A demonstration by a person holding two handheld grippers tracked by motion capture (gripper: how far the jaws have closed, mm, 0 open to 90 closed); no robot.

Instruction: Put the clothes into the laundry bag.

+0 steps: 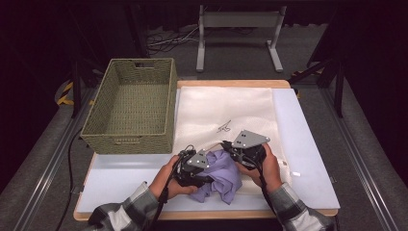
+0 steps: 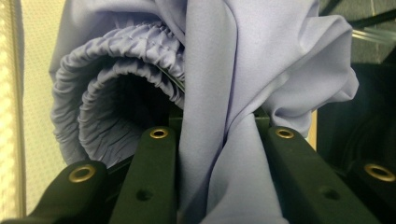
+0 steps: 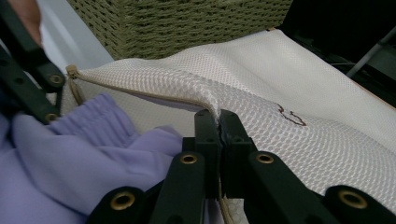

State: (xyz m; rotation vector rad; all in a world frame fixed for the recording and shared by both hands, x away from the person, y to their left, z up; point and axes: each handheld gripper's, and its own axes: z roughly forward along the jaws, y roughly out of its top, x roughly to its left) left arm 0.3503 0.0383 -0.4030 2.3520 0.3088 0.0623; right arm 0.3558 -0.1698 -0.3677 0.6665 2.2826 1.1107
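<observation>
A lavender garment with an elastic waistband lies crumpled at the near edge of a white mesh bag. My left gripper is shut on a fold of the garment, and the cloth runs up between the jaws of the left gripper. My right gripper is shut on the bag's zippered rim and lifts it a little off the table. In the right gripper view the garment sits at the mouth under that raised rim, left of my right gripper.
A woven olive basket stands at the table's far left, touching the bag's left side. The white tabletop shows bare right of the bag and along the near left. A metal stand is on the floor beyond the table.
</observation>
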